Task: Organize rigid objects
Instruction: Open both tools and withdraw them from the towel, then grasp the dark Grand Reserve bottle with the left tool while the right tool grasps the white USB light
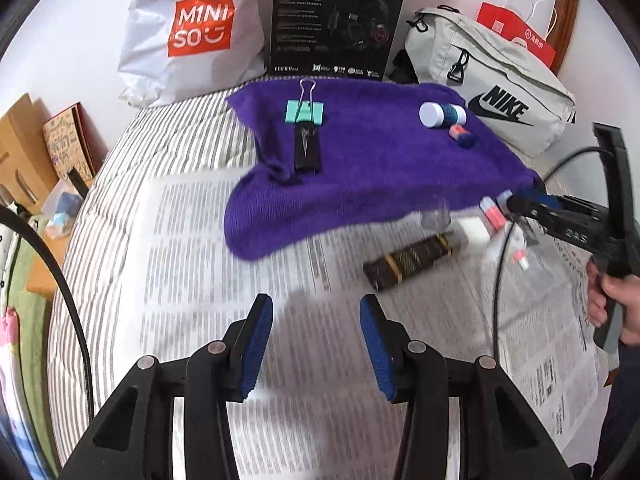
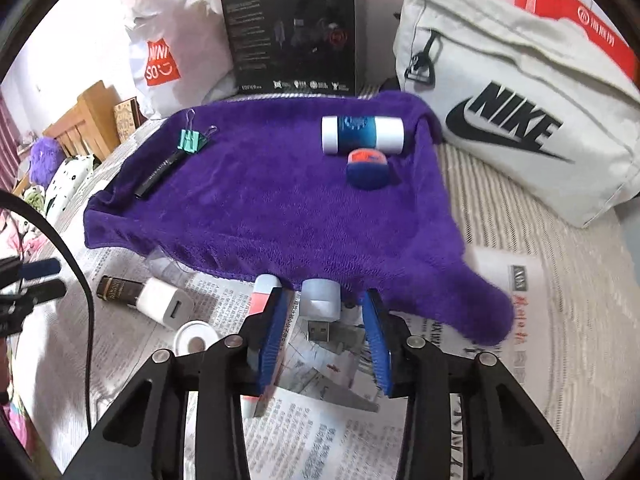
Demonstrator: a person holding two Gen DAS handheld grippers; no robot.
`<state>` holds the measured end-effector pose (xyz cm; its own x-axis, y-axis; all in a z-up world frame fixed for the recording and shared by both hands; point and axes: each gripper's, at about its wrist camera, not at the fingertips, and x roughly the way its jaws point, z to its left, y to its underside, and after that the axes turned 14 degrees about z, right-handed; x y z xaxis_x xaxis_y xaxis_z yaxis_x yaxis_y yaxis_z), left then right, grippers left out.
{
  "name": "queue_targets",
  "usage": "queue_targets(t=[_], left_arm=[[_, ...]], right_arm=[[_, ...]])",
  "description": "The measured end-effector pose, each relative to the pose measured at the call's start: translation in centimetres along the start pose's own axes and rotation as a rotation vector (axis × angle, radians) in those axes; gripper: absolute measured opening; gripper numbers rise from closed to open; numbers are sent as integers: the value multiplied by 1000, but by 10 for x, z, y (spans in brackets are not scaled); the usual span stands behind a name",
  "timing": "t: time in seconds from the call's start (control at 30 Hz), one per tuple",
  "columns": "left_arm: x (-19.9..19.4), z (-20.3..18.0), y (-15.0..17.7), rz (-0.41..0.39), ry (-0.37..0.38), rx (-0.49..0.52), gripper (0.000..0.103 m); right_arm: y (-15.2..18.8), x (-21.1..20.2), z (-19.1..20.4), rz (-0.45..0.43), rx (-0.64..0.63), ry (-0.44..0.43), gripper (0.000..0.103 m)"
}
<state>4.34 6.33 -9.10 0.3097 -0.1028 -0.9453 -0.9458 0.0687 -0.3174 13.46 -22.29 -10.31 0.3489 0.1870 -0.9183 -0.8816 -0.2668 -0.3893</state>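
A purple towel (image 2: 260, 200) lies on newspaper and carries a teal binder clip (image 2: 190, 141), a black stick (image 2: 158, 174), a white-and-blue bottle (image 2: 362, 135) and a small orange-and-blue pot (image 2: 367, 168). At the towel's near edge my right gripper (image 2: 326, 300) is open, with a small white USB plug (image 2: 320, 300) lying between its pads and a gap on each side. A pink-and-white tube (image 2: 262, 292) lies just outside its left finger. My left gripper (image 1: 316, 302) hovers open over bare newspaper, holding nothing. A dark patterned tube (image 1: 412, 262) lies ahead of it to the right.
A white charger (image 2: 166, 304), a round white cap (image 2: 196, 338) and a clear cup (image 2: 168, 264) lie on the newspaper (image 2: 312, 432). A Nike bag (image 2: 520, 120), a black box (image 2: 292, 28) and a Miniso bag (image 1: 192, 32) line the back. A black cable (image 1: 500, 272) hangs beside the right gripper.
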Motion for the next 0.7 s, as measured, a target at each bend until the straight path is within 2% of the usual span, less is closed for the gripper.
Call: queue_targets(t=[0.13,0.2,0.23,0.4,0.7], left_arm=[[1,0,7,6,-3,-6,43],[1,1,8,7,-2,-8,43],[2,1,8,7,-2,-10,43],[2,-7,4,-9,12,16,43],[17,-37,-19,-13,56,155,43]], right_arm=[[0,11,3,3,-10,8,34],[0,13,4,-18,-23,34,25],[1,13,4,-21,-25,32,25],[11,4,-4,-20,-10,5,24],[44,-13,-16,-25,17,14,25]])
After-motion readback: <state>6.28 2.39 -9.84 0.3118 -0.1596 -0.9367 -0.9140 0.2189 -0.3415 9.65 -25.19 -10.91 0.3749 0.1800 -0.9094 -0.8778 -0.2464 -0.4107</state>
